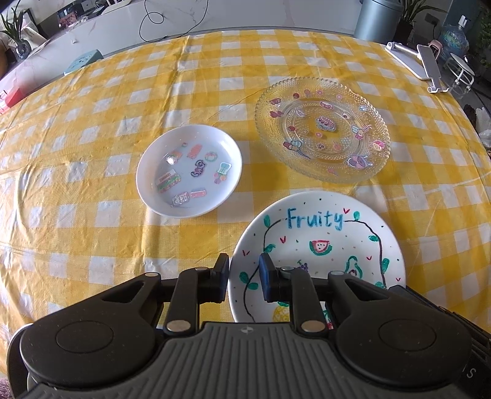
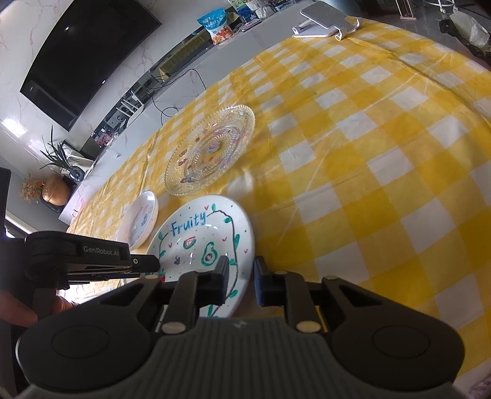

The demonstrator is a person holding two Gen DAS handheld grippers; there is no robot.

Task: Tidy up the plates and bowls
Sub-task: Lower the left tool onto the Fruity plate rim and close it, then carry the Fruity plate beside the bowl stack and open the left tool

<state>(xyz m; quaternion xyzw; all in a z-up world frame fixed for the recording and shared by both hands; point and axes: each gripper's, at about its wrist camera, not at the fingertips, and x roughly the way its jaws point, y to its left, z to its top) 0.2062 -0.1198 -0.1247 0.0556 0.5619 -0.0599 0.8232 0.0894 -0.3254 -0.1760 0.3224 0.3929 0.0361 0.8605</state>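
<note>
A white "Fruity" plate lies on the yellow checked tablecloth near the front. My left gripper straddles its left rim, jaws narrowly apart, one finger outside and one over the plate. My right gripper straddles the plate's right rim the same way. A small white bowl with stickers sits to the left. A clear glass plate with stickers sits behind. The bowl and the glass plate also show in the right wrist view. The left gripper's body appears there too.
A white phone stand sits at the table's far right corner, also in the right wrist view. A grey bin, plants and a TV stand beyond the table. The tablecloth stretches right.
</note>
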